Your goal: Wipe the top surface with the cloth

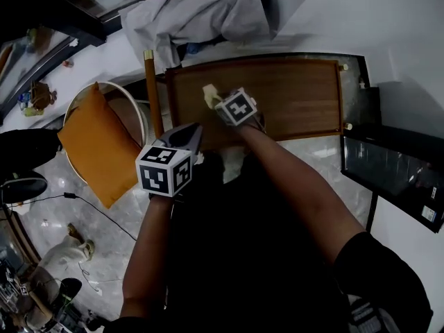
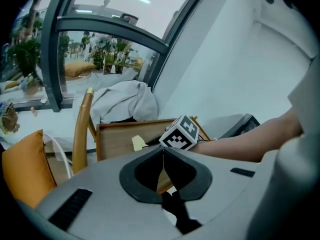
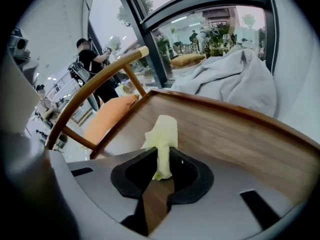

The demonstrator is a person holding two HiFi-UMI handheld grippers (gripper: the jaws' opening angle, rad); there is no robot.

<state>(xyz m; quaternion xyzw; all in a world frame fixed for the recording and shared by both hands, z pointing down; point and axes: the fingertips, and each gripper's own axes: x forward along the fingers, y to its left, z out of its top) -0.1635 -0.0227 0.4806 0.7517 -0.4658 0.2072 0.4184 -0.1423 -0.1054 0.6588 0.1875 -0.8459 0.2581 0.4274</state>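
Note:
A small pale yellow cloth [image 3: 163, 136] is pinched between the jaws of my right gripper [image 3: 161, 154], which is shut on it. It hangs over the left part of the wooden table top [image 1: 298, 96], close to the wood; contact is unclear. In the head view the cloth [image 1: 211, 94] pokes out just beyond the right gripper [image 1: 220, 103]. My left gripper [image 1: 195, 132] is shut with nothing in it and hovers off the table's near left corner. In the left gripper view its jaws meet at a thin seam, the left gripper [image 2: 162, 150] pointing toward the cloth [image 2: 138, 143].
A wooden chair [image 1: 150, 92] with an orange cushion [image 1: 97, 144] stands left of the table. A grey fabric heap [image 1: 198, 12] lies beyond the far left edge. A dark glass-fronted unit [image 1: 395, 165] sits to the right. Marble floor [image 1: 90, 220] lies below.

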